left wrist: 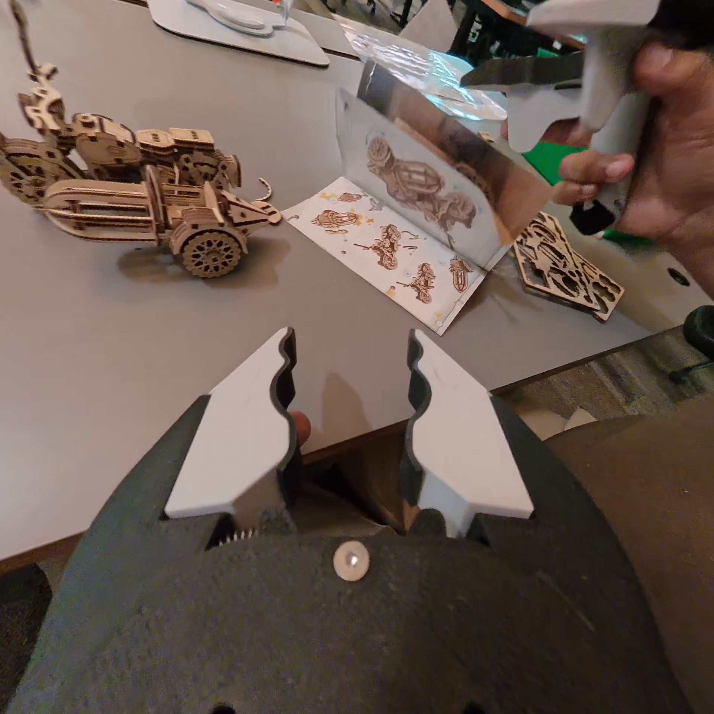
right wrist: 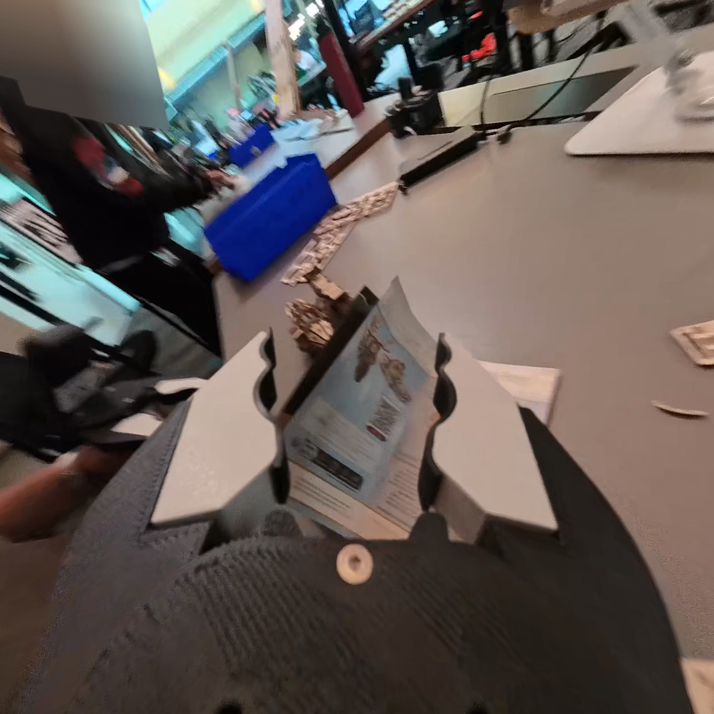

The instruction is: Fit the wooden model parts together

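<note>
A built wooden motorcycle-with-sidecar model (left wrist: pixel 127 193) stands on the grey table (left wrist: pixel 154 347) at the left. An open instruction booklet (left wrist: pixel 405 232) lies to its right with one glossy page standing up. A flat wooden parts sheet (left wrist: pixel 568 262) lies beyond the booklet. My left gripper (left wrist: pixel 351 347) is open and empty, low over the table's near edge. My right gripper (right wrist: pixel 355 344) is open over the booklet (right wrist: pixel 363 405); the raised page stands between its fingers, not pinched. A hand holds it at the upper right of the left wrist view (left wrist: pixel 521 77). The model (right wrist: pixel 313 324) shows blurred behind the page.
A white mat (left wrist: pixel 239 34) and a crinkled clear plastic bag (left wrist: pixel 425 65) lie at the back of the table. The right wrist view shows a blue bin (right wrist: pixel 270 224), a person in black (right wrist: pixel 96 185), loose wooden pieces (right wrist: pixel 695 344) and a black bar (right wrist: pixel 436 162).
</note>
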{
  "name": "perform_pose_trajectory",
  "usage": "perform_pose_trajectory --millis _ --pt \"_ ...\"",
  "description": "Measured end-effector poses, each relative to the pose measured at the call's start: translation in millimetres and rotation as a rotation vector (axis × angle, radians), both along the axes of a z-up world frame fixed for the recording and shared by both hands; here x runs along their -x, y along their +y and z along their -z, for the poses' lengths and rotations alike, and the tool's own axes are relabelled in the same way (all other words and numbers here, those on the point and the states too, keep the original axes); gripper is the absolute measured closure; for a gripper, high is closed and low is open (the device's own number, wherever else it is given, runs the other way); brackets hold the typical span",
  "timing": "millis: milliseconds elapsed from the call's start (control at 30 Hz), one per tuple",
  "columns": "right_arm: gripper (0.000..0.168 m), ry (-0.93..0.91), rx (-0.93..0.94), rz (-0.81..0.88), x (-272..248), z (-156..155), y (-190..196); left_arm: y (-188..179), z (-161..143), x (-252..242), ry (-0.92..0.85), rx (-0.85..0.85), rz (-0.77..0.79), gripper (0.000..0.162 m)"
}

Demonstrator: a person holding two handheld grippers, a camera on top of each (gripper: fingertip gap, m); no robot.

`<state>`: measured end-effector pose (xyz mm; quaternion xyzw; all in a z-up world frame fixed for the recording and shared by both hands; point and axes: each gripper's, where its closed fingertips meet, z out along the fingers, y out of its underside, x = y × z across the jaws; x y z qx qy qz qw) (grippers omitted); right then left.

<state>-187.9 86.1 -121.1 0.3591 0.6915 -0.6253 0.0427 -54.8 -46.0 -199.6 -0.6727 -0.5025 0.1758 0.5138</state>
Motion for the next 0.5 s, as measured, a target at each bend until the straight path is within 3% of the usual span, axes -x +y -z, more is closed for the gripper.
perform_pose_trajectory --millis 100,200,333,433,467,500 --pt "0.065 -0.111 -0.004 -0.113 -13.1 -3.8 -19.1 -0.5 -2.0 -2.2 -0.018 -0.07 -0.022 0.107" --pt "0.042 -0.099 -0.256 -0.176 -33.3 20.6 -44.1 16.9 -1.4 2.4 -0.073 -0.201 -0.017 0.108" --pt "0.036 -0.039 -0.547 -0.183 -49.4 52.6 -62.8 64.7 -12.3 8.7 -0.124 -0.312 0.111 0.108" --pt "0.055 0.028 -0.732 -0.127 -39.5 76.0 -58.3 80.8 -21.4 12.3 -0.091 -0.293 0.155 0.108" --pt "0.076 0.035 -0.77 -0.127 -38.4 81.6 -55.0 82.2 -23.4 11.4 -0.08 -0.284 0.162 0.108" --pt "0.111 0.042 -0.769 -0.142 -39.3 82.2 -54.1 81.3 -24.9 10.8 -0.07 -0.278 0.16 0.108"
